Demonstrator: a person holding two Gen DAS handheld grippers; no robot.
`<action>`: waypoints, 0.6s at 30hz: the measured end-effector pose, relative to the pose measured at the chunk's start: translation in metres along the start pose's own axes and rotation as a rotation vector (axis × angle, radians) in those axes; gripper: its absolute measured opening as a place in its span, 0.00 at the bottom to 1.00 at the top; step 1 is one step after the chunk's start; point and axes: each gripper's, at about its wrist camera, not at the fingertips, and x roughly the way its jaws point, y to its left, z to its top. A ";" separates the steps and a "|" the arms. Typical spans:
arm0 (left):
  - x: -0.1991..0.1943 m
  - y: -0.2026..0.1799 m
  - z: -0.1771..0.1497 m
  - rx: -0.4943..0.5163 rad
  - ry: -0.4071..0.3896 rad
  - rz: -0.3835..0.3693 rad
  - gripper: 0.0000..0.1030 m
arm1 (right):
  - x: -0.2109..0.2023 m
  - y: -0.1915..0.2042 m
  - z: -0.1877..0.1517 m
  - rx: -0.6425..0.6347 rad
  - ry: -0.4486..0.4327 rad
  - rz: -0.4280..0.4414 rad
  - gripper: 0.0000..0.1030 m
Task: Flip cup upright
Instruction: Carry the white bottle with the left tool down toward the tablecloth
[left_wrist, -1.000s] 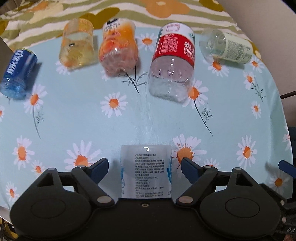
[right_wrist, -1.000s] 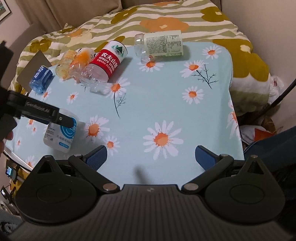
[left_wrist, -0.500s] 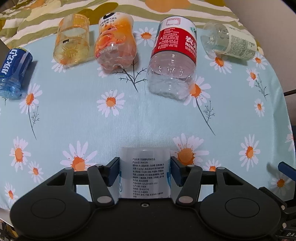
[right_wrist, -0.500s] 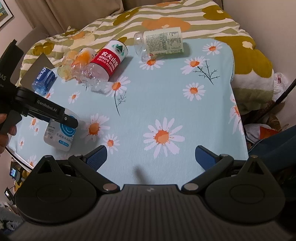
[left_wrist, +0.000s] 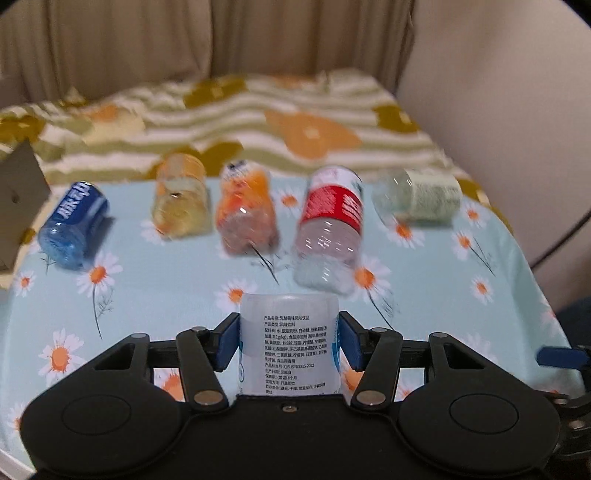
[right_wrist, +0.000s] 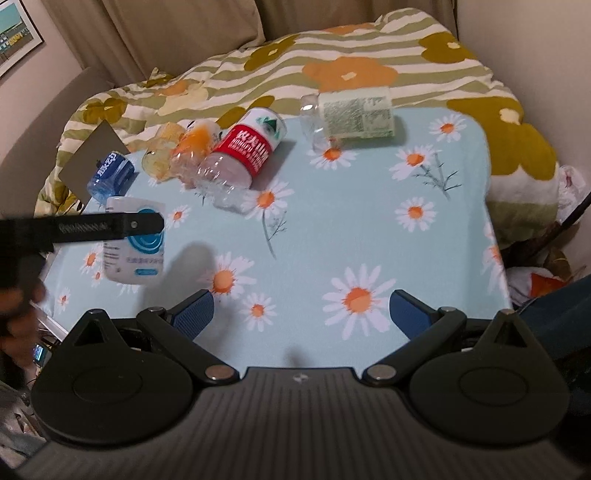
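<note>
The left tongs (left_wrist: 289, 339) clamp the white cup (left_wrist: 289, 345) between blue pads, holding it above the near left part of the daisy-print table (right_wrist: 369, 229) (its shadow falls beside it). The right tongs (right_wrist: 301, 310) hang spread wide, holding nothing.

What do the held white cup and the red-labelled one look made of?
White cup: seemingly opaque matte plastic under a glossy printed wrap. Red-labelled cup: clear thin plastic, judging by glints and the cloth showing through.

Left tongs (left_wrist: 289, 339) clamped, right tongs (right_wrist: 301, 310) agape.
</note>
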 end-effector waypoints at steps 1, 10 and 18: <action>0.002 0.003 -0.008 -0.018 -0.052 -0.008 0.58 | 0.002 0.003 -0.001 -0.006 0.003 -0.003 1.00; 0.015 -0.002 -0.041 0.008 -0.317 0.009 0.59 | 0.008 0.020 -0.019 -0.121 -0.025 -0.073 1.00; 0.015 0.002 -0.067 0.007 -0.361 0.020 0.61 | 0.014 0.029 -0.033 -0.162 -0.031 -0.097 1.00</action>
